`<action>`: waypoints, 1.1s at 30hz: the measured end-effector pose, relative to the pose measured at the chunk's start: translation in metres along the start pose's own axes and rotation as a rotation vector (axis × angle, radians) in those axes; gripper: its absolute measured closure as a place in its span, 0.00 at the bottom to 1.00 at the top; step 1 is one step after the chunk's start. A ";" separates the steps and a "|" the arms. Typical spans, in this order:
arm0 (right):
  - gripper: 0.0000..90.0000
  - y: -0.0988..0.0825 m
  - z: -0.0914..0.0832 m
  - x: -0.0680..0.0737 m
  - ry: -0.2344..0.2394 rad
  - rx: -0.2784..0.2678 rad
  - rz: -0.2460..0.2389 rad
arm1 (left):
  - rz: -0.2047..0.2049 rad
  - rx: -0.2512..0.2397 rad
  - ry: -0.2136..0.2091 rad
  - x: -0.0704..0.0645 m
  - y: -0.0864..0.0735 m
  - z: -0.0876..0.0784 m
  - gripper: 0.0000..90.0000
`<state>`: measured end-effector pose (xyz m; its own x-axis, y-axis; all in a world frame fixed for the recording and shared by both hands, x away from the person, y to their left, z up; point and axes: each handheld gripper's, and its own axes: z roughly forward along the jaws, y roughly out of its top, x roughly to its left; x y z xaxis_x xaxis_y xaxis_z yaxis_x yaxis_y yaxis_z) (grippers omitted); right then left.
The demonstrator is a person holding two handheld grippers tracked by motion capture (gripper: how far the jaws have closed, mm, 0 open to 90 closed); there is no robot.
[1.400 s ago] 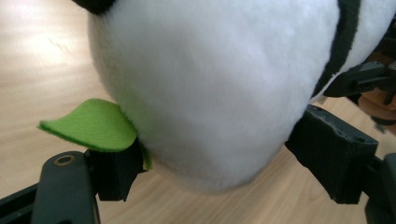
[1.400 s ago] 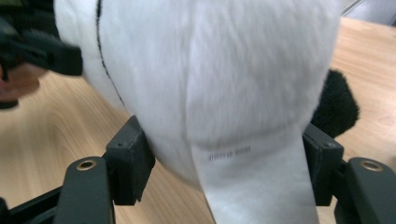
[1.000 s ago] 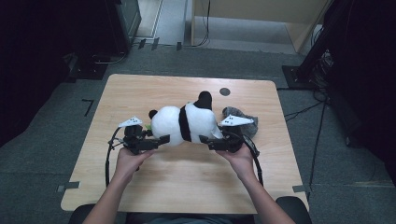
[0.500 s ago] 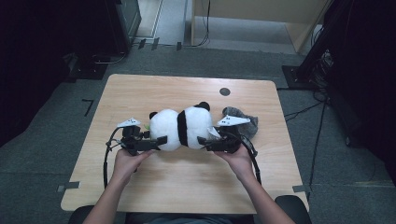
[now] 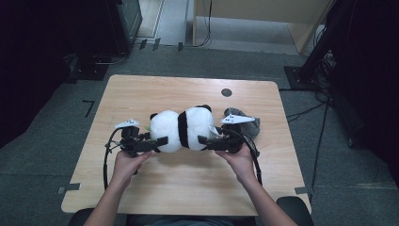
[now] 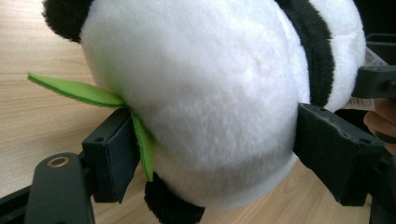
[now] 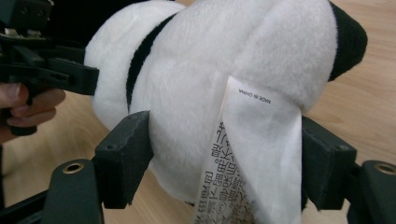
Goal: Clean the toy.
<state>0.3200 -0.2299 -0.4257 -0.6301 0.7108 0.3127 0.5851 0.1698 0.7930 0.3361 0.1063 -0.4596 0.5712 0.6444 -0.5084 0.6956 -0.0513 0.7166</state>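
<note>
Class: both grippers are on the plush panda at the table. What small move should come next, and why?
Probably lift the panda slightly and evenly with both hands. The left gripper grips its head end, the right gripper its tail end by the label, and it looks squeezed from both sides.

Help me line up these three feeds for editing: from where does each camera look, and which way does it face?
High view: sits above the person's side, facing forward and down on the table; forearms, left gripper and right gripper show.
Left gripper view: rides the left gripper, looking along its jaws at the plush panda.
Right gripper view: rides the right gripper, looking at the panda's other end and its sewn-in label; the other hand shows beyond.
Shared: each gripper view shows the panda between its jaws.
</note>
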 end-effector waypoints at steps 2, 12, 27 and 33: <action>0.30 -0.001 0.002 0.000 -0.022 0.012 -0.021 | 0.029 0.023 0.036 0.002 -0.001 0.004 0.20; 0.30 -0.005 0.021 -0.006 -0.096 0.044 -0.107 | 0.052 0.042 0.098 0.012 -0.001 0.012 0.20; 0.32 -0.001 -0.009 -0.026 -0.211 -0.045 -0.134 | 0.118 0.004 0.153 0.012 0.009 0.002 0.21; 0.33 -0.001 -0.025 -0.039 -0.279 -0.083 -0.137 | 0.144 0.003 0.175 0.013 0.009 0.006 0.21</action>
<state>0.3318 -0.2748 -0.4256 -0.5287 0.8471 0.0539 0.4539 0.2285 0.8613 0.3524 0.1094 -0.4633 0.5807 0.7529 -0.3098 0.6137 -0.1548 0.7742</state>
